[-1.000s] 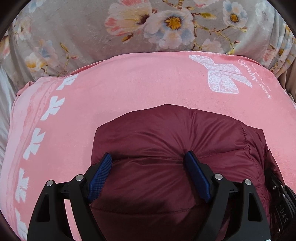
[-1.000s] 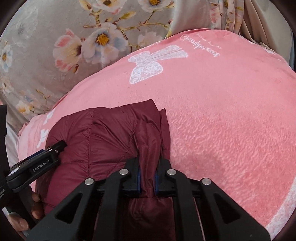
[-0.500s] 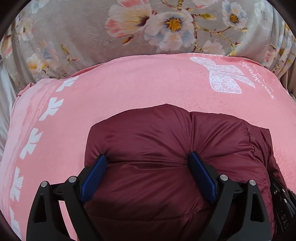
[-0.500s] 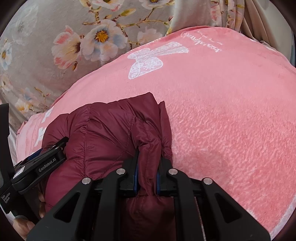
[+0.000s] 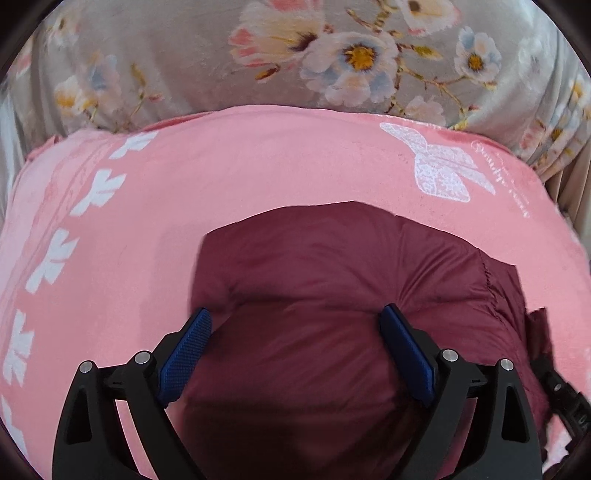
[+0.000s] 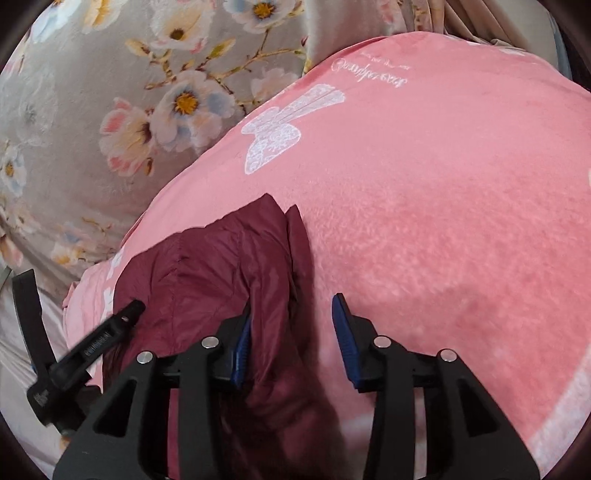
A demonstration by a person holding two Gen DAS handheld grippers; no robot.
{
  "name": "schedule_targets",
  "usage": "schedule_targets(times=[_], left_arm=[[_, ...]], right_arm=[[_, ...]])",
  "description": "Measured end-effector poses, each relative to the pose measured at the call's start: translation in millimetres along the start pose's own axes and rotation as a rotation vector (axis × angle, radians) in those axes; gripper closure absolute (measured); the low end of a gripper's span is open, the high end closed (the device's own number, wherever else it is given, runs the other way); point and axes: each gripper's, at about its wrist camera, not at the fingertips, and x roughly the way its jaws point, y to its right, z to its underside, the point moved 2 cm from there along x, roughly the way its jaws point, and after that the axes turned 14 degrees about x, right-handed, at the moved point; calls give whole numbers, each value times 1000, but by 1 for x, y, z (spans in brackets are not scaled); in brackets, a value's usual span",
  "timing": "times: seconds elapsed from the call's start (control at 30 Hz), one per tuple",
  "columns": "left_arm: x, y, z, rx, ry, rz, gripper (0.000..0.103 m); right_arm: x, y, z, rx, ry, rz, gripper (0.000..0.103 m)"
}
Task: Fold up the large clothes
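A maroon puffer jacket (image 5: 332, 266) lies folded into a thick bundle on a pink blanket (image 5: 258, 166). My left gripper (image 5: 293, 312) stands wide open over the bundle, and the padding bulges up between its blue pads (image 5: 402, 347). In the right wrist view the jacket (image 6: 207, 266) sits at the lower left. My right gripper (image 6: 291, 302) is over its right edge with its jaws opening. The left pad rests beside the jacket's edge fold, while the right pad (image 6: 345, 339) is out over the blanket (image 6: 443, 221). Nothing is pinched. The left gripper's body (image 6: 92, 343) shows at the far left.
A grey floral bedsheet (image 5: 184, 55) lies beyond the blanket. The blanket carries a white butterfly print (image 5: 443, 170) and white leaf shapes (image 5: 96, 188) along its left border. Beige curtain folds (image 6: 480, 18) hang at the far right.
My right gripper's jaws have parted and let go of the jacket's edge fold that they pinched before. The left jaws have spread a little wider, and the jacket has drifted right in that view.
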Motion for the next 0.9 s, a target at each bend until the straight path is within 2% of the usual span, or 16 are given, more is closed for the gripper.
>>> schedule_targets(times=[0.1,0.27,0.4,0.5,0.57,0.63,0.8,0.87,0.9], left_arm=[[-26,-24,18,-61,-9,62,13],[-40,-45,52,-126,-89,127,13],[-43,-53,77,-194,-131,234,13],[-36,-54,92,-255,-165,330,13],[-30,-52,100,-291,-182,384,11],[-31,-49,101,-295,-167,380,11],[-33,-28,94,-229,-153,393,13],[-36,-21,91,-200,-147,366,14],[-39,-18,89,-187,-142,351,16]], right_arm=[[-20,-1,14,-16,-33,-7,62],[-33,3,36,4,-117,-25,50],[-31,19,49,73,-181,-68,41],[-29,24,55,100,-204,-112,41],[-28,21,57,86,-199,-112,41],[-25,19,59,83,-201,-125,41],[-19,9,65,52,-182,-125,41],[-15,3,65,34,-192,-127,47],[-14,2,65,33,-200,-133,56]])
